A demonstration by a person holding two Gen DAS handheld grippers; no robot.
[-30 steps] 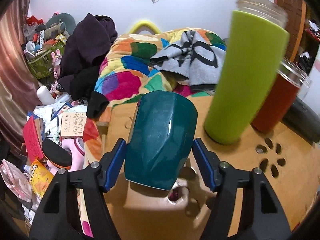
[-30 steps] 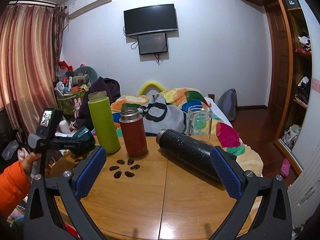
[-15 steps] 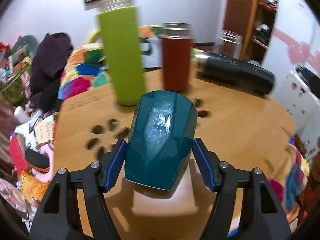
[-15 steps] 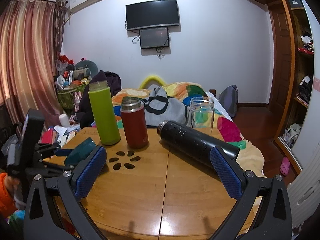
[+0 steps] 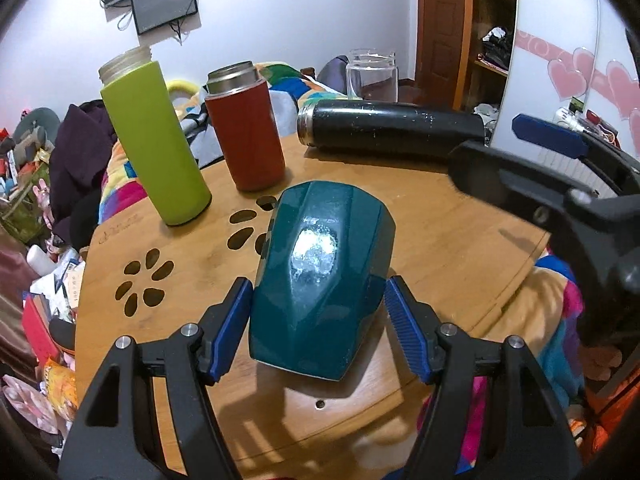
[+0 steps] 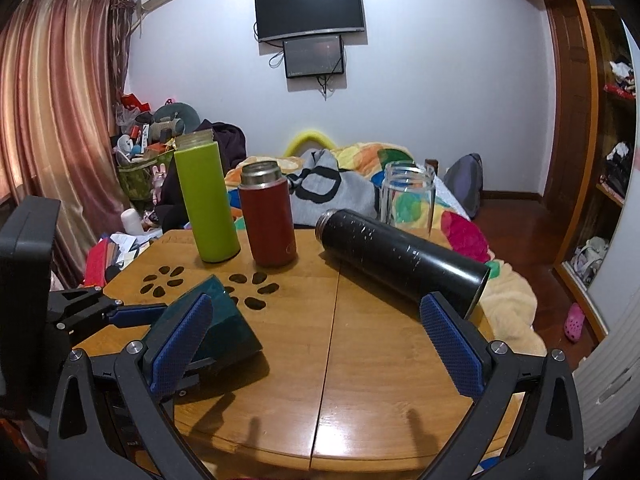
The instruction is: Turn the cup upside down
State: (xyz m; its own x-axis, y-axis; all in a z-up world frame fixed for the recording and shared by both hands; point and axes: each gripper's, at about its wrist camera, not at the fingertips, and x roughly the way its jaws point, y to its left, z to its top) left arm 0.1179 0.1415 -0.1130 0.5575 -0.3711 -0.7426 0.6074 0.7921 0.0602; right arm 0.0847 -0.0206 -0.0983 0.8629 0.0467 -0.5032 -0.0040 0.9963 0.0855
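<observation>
As seen from the left wrist, the scene reads as follows.
Left tool (image 5: 318, 326): its blue pads sit against the two sides of the teal cup (image 5: 322, 298), gripping it.
Teal cup: faceted and glossy, held near the desk (image 5: 440, 240) with its wide rim toward the camera and its narrow end pointing away; whether it touches the wood cannot be told from this view.
Green bottle (image 5: 154, 142): upright at the far left of the desk.
Red flask (image 5: 246, 130): upright, just beside the green bottle.
Black flask (image 5: 390, 125): lying on its side at the far edge, with a clear glass jar (image 5: 372, 76) behind it.
Right tool, seen here: one blue pad (image 5: 550, 136) shows at the right edge.

As seen from the right wrist, the same layout appears from the other side.
Right tool (image 6: 316, 346): spread wide over the desk (image 6: 380, 340), with nothing between its pads.
Teal cup (image 6: 218, 324): at lower left, tilted, partly hidden behind the right tool's left pad, clamped in the left tool (image 6: 132, 316).
Green bottle (image 6: 206, 200), red flask (image 6: 268, 216): standing side by side at the far left.
Black flask (image 6: 402, 260): lying diagonally, open mouth toward the red flask.
Glass jar (image 6: 408, 198): upright behind the black flask.
</observation>
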